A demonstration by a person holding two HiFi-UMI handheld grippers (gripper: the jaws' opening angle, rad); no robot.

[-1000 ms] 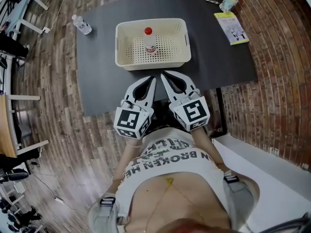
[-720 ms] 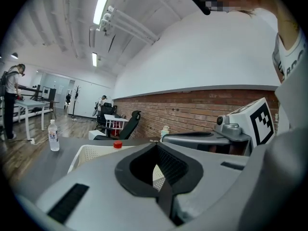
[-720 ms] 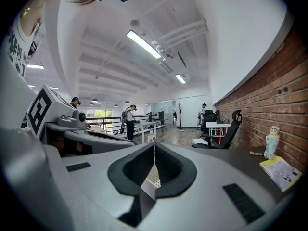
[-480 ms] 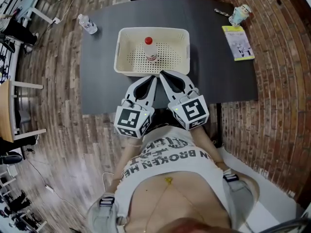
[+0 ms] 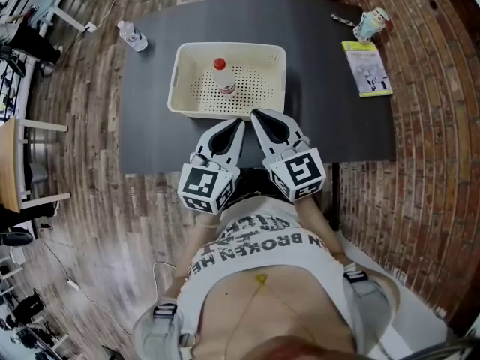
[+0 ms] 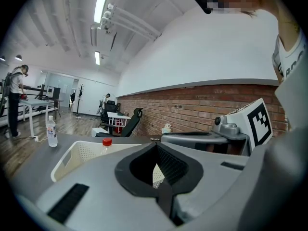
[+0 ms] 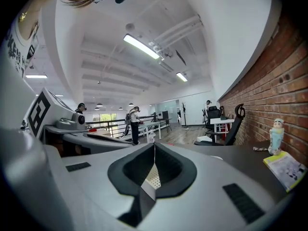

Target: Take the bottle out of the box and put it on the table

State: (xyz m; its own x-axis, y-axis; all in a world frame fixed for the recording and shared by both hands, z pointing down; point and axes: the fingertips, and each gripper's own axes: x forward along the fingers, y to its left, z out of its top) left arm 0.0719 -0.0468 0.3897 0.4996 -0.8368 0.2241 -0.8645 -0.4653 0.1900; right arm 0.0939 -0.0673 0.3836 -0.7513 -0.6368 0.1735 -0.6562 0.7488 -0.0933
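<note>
Two claws, both shut w/ nothing between the jaws: left gripper point(image 5: 237, 123) and right gripper point(image 5: 256, 114) are side by side, tips close up to the near wall of the box point(image 5: 195, 109), above the dark table point(image 5: 337, 118). Whether they touch the box I can't tell. Bottle point(image 5: 223, 79), red cap, stands upright inside the box, apart from both claws; label too small to read. 2nd bottle point(image 5: 132, 36) stands at the table's far left corner. Yellow-green booklet point(image 5: 367, 67) lies far right, print not legible, w/ a small pale item point(image 5: 372, 22) just beyond it. Shirt point(image 5: 262, 238) reads "IN BROKEN HE", rest cut off. Each gripper's cube point(image 5: 204, 188) shows a black-and-white square marker.
</note>
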